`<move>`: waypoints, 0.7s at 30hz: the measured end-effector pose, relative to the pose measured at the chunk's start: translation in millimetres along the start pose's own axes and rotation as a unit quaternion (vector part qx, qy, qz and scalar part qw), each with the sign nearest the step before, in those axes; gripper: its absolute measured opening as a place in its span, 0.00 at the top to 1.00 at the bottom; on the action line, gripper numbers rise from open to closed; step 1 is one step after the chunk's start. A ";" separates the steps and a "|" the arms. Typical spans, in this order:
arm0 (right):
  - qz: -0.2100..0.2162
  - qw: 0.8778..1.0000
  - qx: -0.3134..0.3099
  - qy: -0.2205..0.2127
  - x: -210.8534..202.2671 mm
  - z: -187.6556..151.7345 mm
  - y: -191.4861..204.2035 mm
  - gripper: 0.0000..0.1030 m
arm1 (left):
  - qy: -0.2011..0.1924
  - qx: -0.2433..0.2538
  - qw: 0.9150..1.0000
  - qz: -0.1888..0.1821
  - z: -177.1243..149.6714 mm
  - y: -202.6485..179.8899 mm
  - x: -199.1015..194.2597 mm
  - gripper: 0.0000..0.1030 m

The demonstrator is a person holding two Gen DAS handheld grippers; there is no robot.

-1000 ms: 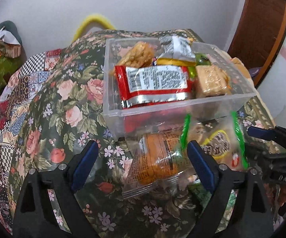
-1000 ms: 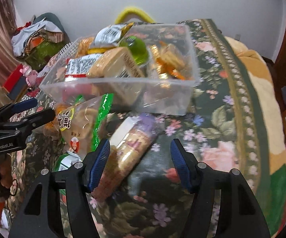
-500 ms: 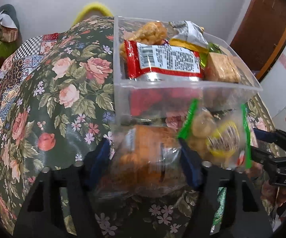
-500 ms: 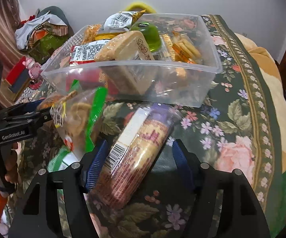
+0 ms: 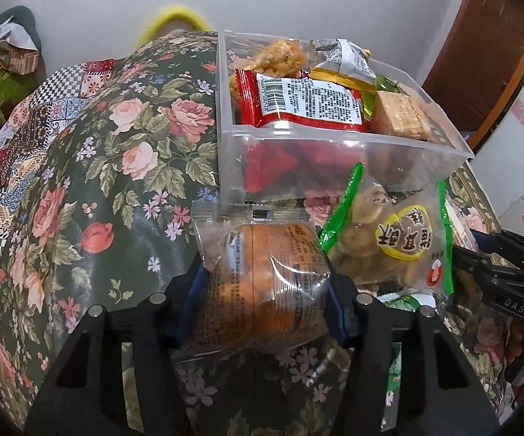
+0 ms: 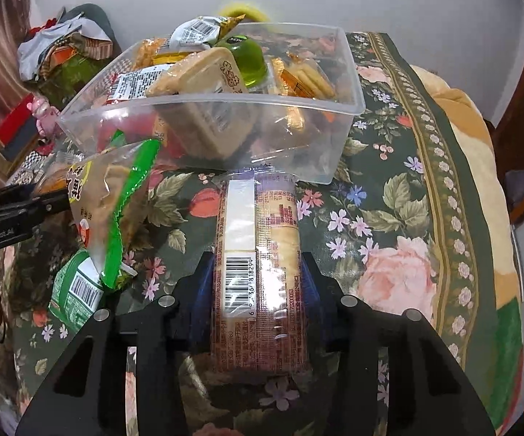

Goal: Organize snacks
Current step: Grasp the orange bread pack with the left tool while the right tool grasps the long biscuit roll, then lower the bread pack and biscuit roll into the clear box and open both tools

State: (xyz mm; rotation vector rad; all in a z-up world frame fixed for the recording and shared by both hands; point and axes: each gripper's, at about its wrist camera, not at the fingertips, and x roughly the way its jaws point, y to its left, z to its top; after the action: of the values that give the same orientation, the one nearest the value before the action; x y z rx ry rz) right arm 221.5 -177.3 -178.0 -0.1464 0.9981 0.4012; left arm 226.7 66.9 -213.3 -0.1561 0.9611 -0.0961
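Observation:
A clear plastic bin [image 5: 334, 152] full of snacks stands on a floral cloth; it also shows in the right wrist view [image 6: 298, 109]. My left gripper [image 5: 265, 290] is shut on an orange snack packet [image 5: 265, 272] just in front of the bin. My right gripper [image 6: 258, 283] is shut on a long biscuit pack [image 6: 258, 254], its far end near the bin's front wall. A green-edged clear snack bag [image 5: 389, 239] leans between the two grippers and also shows in the right wrist view [image 6: 105, 196].
A green packet with a barcode [image 6: 76, 287] lies under the green-edged bag. The floral cloth [image 5: 116, 181] slopes down to the left toward cluttered bags [image 6: 65, 47]. A wooden door [image 5: 487, 54] is at the far right.
Both grippers have closed: the left on the orange packet, the right on the biscuit pack. The biscuit pack has turned straight between the right fingers. Both views have moved closer to the bin.

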 end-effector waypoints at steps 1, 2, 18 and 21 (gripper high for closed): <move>0.001 1.000 0.002 -0.002 -1.7 -0.7 -1.0 0.59 | -0.003 0.001 1.000 0.002 -1.0 -0.6 -4.2 0.45; 0.002 1.000 0.004 -0.004 -3.8 -1.5 -2.2 0.59 | -0.007 0.002 1.000 0.003 -2.1 -1.2 -9.1 0.45; 0.022 0.997 0.004 -0.073 -63.6 10.3 -6.7 0.59 | -0.091 0.013 0.996 -0.004 32.2 -13.5 -72.3 0.45; 0.018 0.996 0.005 -0.089 -67.7 21.0 -7.7 0.59 | -0.104 0.013 0.994 -0.002 44.8 -16.1 -75.8 0.45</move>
State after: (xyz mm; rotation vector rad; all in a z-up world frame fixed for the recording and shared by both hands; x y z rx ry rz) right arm 208.9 -195.7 -110.3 -0.0833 0.8280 0.4342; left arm 220.2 66.5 -124.1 -0.1415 0.7512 -0.0936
